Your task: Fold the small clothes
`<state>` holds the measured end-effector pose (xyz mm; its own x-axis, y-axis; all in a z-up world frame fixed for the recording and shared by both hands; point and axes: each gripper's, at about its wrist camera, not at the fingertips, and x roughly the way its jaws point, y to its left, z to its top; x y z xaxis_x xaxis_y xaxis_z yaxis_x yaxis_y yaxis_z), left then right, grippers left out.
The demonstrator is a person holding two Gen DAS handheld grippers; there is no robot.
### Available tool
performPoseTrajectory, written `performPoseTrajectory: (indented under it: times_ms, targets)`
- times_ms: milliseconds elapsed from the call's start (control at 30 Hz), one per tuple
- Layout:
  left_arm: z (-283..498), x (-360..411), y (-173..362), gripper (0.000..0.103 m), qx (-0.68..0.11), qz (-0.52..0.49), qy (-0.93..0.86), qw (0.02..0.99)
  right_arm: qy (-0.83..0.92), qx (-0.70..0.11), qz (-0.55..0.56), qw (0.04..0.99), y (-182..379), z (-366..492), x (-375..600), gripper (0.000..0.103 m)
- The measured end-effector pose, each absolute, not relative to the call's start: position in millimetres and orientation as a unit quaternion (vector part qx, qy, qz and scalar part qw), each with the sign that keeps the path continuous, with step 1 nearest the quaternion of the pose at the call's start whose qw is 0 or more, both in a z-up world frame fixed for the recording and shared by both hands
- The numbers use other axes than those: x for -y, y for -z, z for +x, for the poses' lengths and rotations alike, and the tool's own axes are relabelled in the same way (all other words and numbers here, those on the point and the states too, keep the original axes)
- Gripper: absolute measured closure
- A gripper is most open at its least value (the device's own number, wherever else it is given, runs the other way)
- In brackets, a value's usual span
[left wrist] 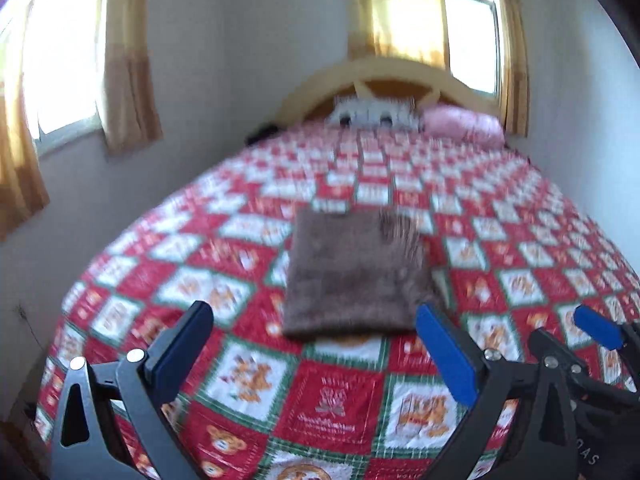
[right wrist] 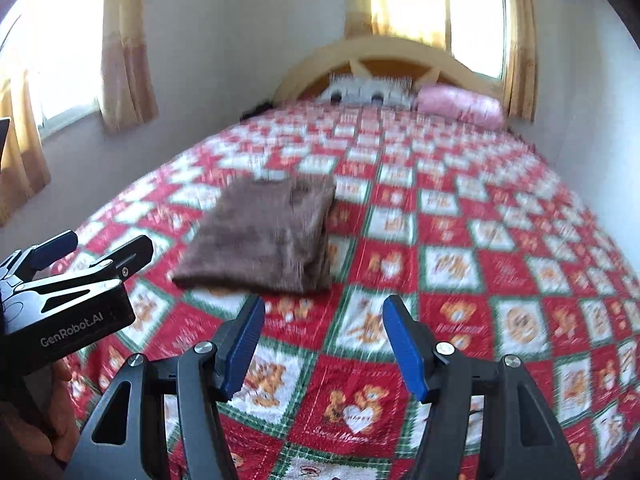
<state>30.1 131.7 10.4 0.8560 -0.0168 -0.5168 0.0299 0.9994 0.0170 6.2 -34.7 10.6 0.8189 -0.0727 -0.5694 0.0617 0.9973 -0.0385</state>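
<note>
Left gripper (left wrist: 314,316) and right gripper (right wrist: 324,320) hang released, empty; folded brown cloth (left wrist: 356,276) at 12 o'clock on the bed (left wrist: 520,216).

Red checked bedspread (left wrist: 340,400), pink pillow (left wrist: 464,124), arched headboard (left wrist: 384,76), yellow curtains (left wrist: 128,60)

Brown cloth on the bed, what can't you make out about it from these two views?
- Brown cloth, left wrist view: motion blur smears its far right corner.
- Its layers, right wrist view: right edge looks stacked, count too blurred.
- Its underside: hidden against the bedspread.
- Garment type: unclear in both views.
</note>
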Motion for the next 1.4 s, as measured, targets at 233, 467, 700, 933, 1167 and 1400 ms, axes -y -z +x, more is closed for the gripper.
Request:
performPoseTrajectory:
  times_ms: [233, 467, 700, 933, 1167, 1400]
  targets:
    - [-5.6, -140.5, -61.7, 0.0, -0.185, -0.015, 0.028, 0.982, 0.075, -0.176, -0.07, 0.979, -65.1, -40.7, 19.0, 0.04]
    - [-35.6, -138.2, -88.4, 0.0, -0.116, -0.006, 0.018, 0.993, 0.079, -0.093, -0.084, 0.989, -92.9, -71.7, 8.3, 0.03]
    - [-32.7, -135.3, -85.3, 0.0, -0.125, 0.004, -0.001, 0.992, 0.047, -0.09, -0.006, 0.995, -97.7, -73.7, 25.8, 0.03]
    - [-31.5, -132.9, -80.5, 0.0, -0.138, 0.013, -0.009, 0.99, 0.039, -0.107, 0.009, 0.993, -91.8, -65.7, 27.7, 0.03]
    - [-29.5, -130.4, -77.2, 0.0, -0.153, 0.022, -0.013, 0.988, 0.033, -0.13, 0.017, 0.991, -86.3, -61.7, 28.7, 0.03]
    - [-30.6, -129.7, -78.0, 0.0, -0.147, 0.022, -0.014, 0.989, 0.034, -0.138, 0.033, 0.989, -82.9, -60.3, 35.5, 0.03]
